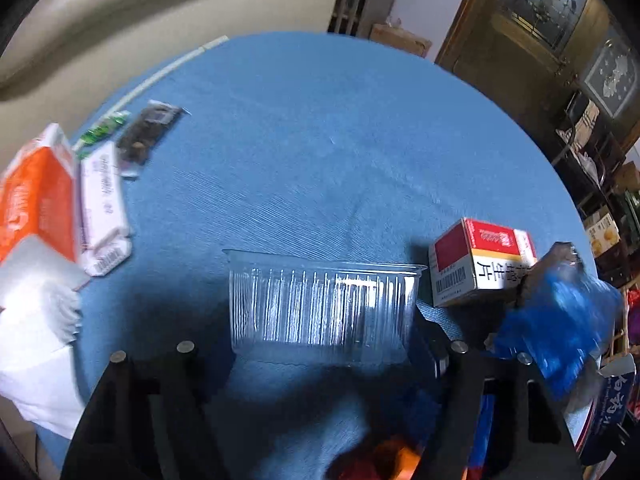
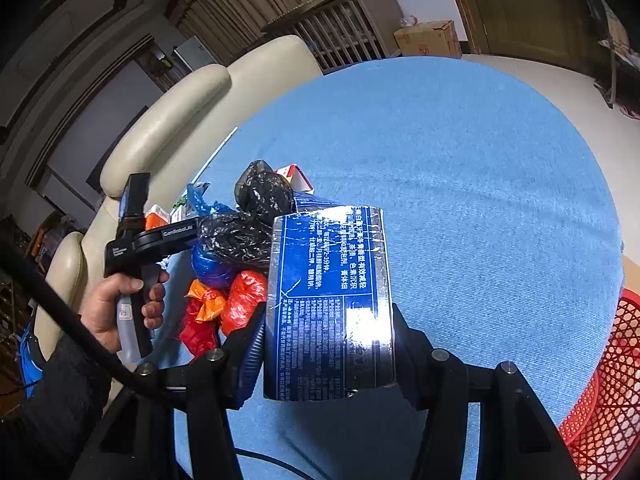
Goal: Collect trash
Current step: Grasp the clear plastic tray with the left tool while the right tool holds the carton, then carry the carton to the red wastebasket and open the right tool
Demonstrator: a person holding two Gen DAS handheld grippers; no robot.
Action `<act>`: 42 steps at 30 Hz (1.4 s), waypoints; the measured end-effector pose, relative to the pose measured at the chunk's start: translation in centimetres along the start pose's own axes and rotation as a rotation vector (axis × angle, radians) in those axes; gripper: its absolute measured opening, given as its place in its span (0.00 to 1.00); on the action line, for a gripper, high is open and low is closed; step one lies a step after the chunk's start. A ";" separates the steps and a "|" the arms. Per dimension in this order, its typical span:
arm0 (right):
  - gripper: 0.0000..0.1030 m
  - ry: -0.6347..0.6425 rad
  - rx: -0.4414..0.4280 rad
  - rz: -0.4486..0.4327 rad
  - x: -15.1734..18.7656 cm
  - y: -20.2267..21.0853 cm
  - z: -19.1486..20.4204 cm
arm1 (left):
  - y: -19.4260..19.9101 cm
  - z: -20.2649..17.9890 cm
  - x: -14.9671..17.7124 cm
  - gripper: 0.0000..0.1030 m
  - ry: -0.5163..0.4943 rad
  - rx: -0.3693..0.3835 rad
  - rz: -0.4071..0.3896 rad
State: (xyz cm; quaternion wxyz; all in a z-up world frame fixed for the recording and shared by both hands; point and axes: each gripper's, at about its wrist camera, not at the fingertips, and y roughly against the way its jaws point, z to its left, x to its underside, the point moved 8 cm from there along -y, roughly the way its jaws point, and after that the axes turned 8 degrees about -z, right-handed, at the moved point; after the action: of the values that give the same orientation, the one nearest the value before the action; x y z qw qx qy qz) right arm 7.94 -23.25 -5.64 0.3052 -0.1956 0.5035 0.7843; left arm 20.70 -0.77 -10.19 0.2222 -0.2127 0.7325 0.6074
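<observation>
My right gripper (image 2: 328, 344) is shut on a blue foil package (image 2: 328, 300) with white print, held above the blue table (image 2: 480, 200). My left gripper (image 1: 320, 356) is open, its jaws on either side of a clear ribbed plastic container (image 1: 324, 304) that stands on the table. In the right wrist view the left gripper's body (image 2: 152, 240) shows at the left beside a heap of black (image 2: 256, 216), blue and red plastic bags (image 2: 236, 304). A red and white box (image 1: 480, 264) and a crumpled blue bag (image 1: 560, 320) lie right of the container.
An orange tissue pack (image 1: 36, 208), a white and pink packet (image 1: 104, 208), a dark wrapper (image 1: 144, 132) and a green wrapper (image 1: 104, 130) lie at the table's left. A red mesh basket (image 2: 608, 380) stands at the table's right edge. A cream sofa (image 2: 180, 120) is behind.
</observation>
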 end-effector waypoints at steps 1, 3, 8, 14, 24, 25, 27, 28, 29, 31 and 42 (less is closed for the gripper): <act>0.57 0.002 0.000 -0.001 0.0 0.1 0.2 | 0.7 0.2 0.0 0.73 0.004 -0.008 -0.014; 0.57 0.006 -0.002 -0.004 0.1 0.2 0.5 | 2.8 0.6 0.0 0.73 0.009 -0.028 -0.053; 0.57 0.028 -0.016 -0.020 0.3 1.1 2.1 | 8.7 0.6 -0.1 0.73 -0.015 -0.055 -0.187; 0.57 0.034 -0.017 -0.042 1.2 2.5 2.9 | 15.3 -0.8 1.1 0.73 0.017 -0.025 -0.304; 0.57 0.016 -0.016 -0.044 3.0 3.6 2.8 | 19.1 -5.4 5.9 0.72 -0.024 0.051 -0.354; 0.57 0.021 -0.019 -0.048 3.0 3.8 3.0 | 19.4 -5.6 6.2 0.72 -0.029 0.051 -0.356; 0.57 0.024 -0.025 -0.056 3.0 4.0 3.3 | 19.4 -5.6 6.2 0.72 -0.030 0.053 -0.360; 0.57 0.027 -0.029 -0.061 3.0 4.2 3.6 | 19.7 -5.7 6.3 0.72 -0.030 0.053 -0.365; 0.57 0.029 -0.032 -0.064 3.0 4.2 3.7 | 20.0 -5.6 6.4 0.72 -0.031 0.052 -0.370; 0.57 0.035 -0.034 -0.067 3.0 4.4 4.1 | 20.1 -5.6 6.4 0.72 -0.034 0.049 -0.377; 0.57 0.046 -0.042 -0.065 2.9 4.1 4.8 | 21.4 -5.9 6.5 0.72 -0.044 0.049 -0.404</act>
State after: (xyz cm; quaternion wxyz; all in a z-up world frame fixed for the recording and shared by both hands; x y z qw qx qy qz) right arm 3.01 -19.35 -2.67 0.3148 -0.2360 0.4869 0.7798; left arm 2.64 -3.22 4.00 0.3606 -0.3363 0.6845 0.5370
